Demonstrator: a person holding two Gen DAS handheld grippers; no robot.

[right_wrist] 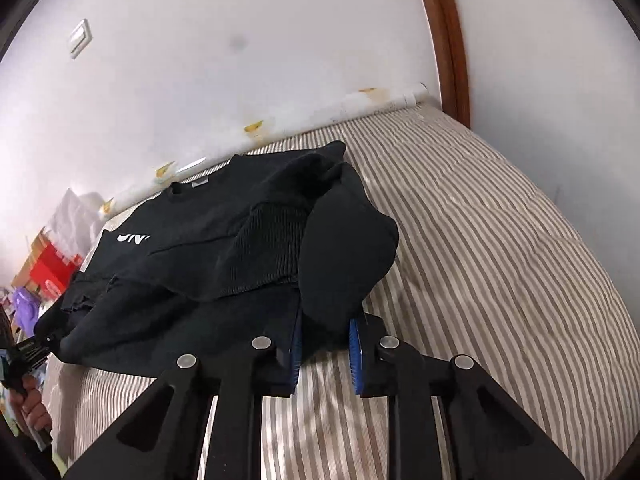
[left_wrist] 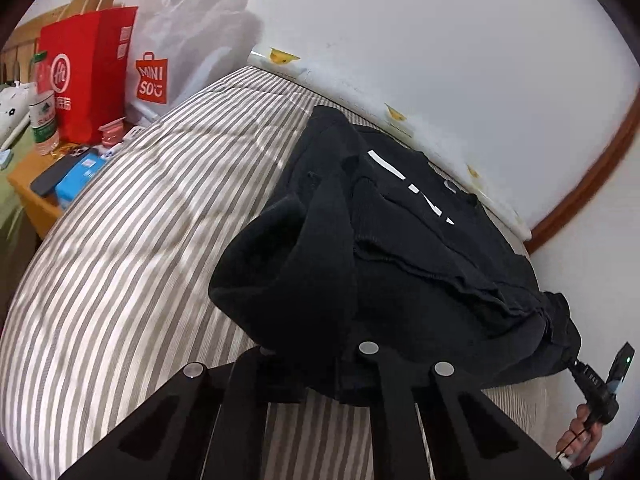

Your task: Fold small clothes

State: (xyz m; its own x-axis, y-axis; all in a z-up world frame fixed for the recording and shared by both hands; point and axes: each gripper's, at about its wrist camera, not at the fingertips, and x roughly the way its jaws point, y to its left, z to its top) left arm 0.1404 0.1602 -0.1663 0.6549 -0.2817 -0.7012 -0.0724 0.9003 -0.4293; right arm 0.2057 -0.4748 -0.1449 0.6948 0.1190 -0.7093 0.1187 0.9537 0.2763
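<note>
Right wrist view: right gripper sits at 6 o'clock, its blue ribbed pads clamped on a fold of the black knit sweatshirt with white lettering. Cloth rises from between the pads and bulges toward 12 o'clock. Bulk of the garment lies toward 10 o'clock on the grey-and-white striped bed sheet, neckline facing the white wall. Brown wooden door frame stands at 1 o'clock. Left gripper shows at 9 o'clock at the garment's other edge, held by a hand.

Left wrist view: left gripper at 6 o'clock; sweatshirt hem drapes over both fingers and hides the pads, so I cannot tell whether they are clamped or apart. Garment extends toward 1 o'clock. Right gripper appears at 4 o'clock, touching the far hem. Red paper shopping bag and white plastic bag stand at 10 o'clock.
</note>
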